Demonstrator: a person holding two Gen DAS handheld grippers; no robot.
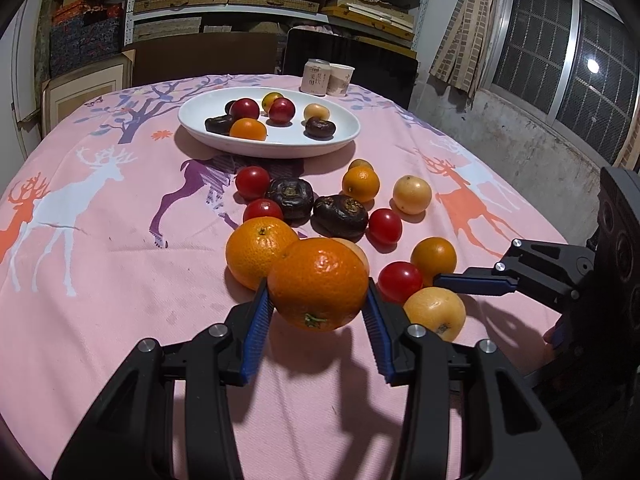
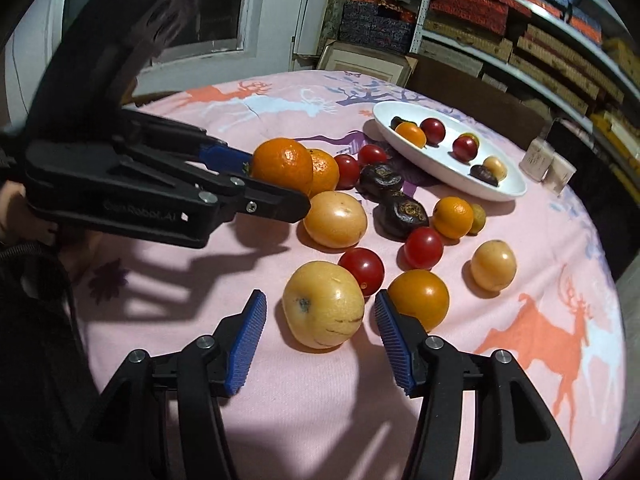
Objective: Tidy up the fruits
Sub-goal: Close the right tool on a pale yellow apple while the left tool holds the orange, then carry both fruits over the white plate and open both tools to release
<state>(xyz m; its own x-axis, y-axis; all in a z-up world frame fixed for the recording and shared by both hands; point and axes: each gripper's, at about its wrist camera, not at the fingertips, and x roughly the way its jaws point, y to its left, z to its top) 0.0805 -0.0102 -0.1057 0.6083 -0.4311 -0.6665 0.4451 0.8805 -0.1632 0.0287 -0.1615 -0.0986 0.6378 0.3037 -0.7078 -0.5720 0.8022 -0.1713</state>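
Note:
My left gripper is shut on a large orange mandarin and holds it just above the pink cloth; it also shows in the right wrist view. My right gripper is open, its blue pads on either side of a yellow fruit on the cloth without touching it. A white oval plate farther back holds several small fruits. Loose red tomatoes, oranges, yellow fruits and dark brown fruits lie between the grippers and the plate.
A can and a paper cup stand behind the plate at the table's far edge. A second large mandarin sits just left of the held one. Shelves of boxes line the back wall.

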